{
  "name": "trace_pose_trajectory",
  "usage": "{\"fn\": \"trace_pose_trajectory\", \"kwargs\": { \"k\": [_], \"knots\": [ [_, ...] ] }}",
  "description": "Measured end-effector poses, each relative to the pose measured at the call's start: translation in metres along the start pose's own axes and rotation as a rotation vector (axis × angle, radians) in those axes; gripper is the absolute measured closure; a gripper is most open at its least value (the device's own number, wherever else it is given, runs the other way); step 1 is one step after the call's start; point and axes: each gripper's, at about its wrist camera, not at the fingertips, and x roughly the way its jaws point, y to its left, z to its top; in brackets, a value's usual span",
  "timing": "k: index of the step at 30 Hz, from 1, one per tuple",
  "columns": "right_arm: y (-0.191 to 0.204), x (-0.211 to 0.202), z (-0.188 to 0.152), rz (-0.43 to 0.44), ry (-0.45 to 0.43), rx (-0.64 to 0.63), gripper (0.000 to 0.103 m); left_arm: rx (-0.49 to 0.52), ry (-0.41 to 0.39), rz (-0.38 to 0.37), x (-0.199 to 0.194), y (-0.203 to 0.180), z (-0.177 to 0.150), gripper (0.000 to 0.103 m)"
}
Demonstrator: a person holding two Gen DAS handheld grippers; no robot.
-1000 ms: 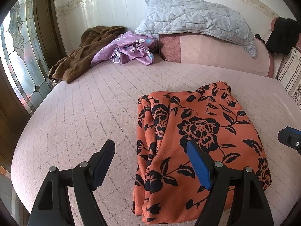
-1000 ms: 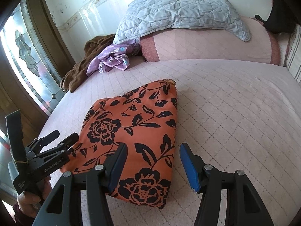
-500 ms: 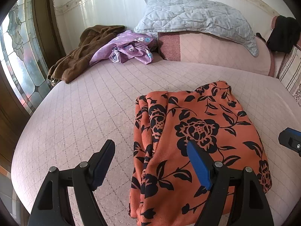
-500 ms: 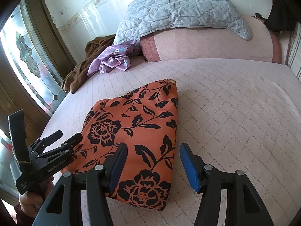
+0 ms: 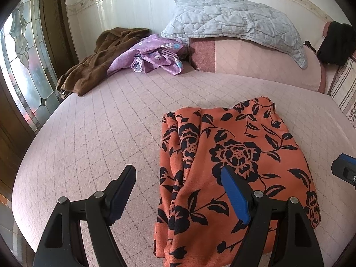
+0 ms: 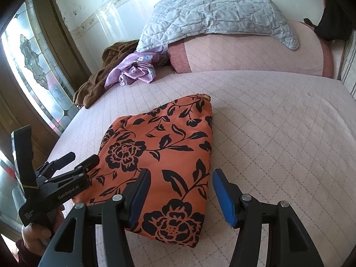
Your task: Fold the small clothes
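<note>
The folded cloth [image 5: 235,166] lies on the bed [image 5: 93,138] toward its near edge, with the left gripper [image 5: 178,191] above its left border, one finger over bare bed and the other over the cloth, and the right gripper [image 6: 180,198] above its near right corner, one finger over the cloth and the other over the bed to its right. Well behind it, at the bed's far left, a robe [image 5: 93,66] lies with a small garment [image 5: 153,55] just to its right. Right of these a bolster [image 5: 255,62] runs along the back, a quilt [image 5: 233,20] draped on top; a window [image 5: 24,66] stands to the left of the bed.
</note>
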Motion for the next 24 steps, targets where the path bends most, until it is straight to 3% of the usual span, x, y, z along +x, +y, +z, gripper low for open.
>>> {"fn": "trace_pose_trajectory", "kwargs": {
  "k": [24],
  "knots": [
    [0.034,-0.007,0.007,-0.013,-0.004,-0.074,0.041,-0.052,-0.016,-0.017,-0.006,0.023,0.003,0.024]
  ]
}}
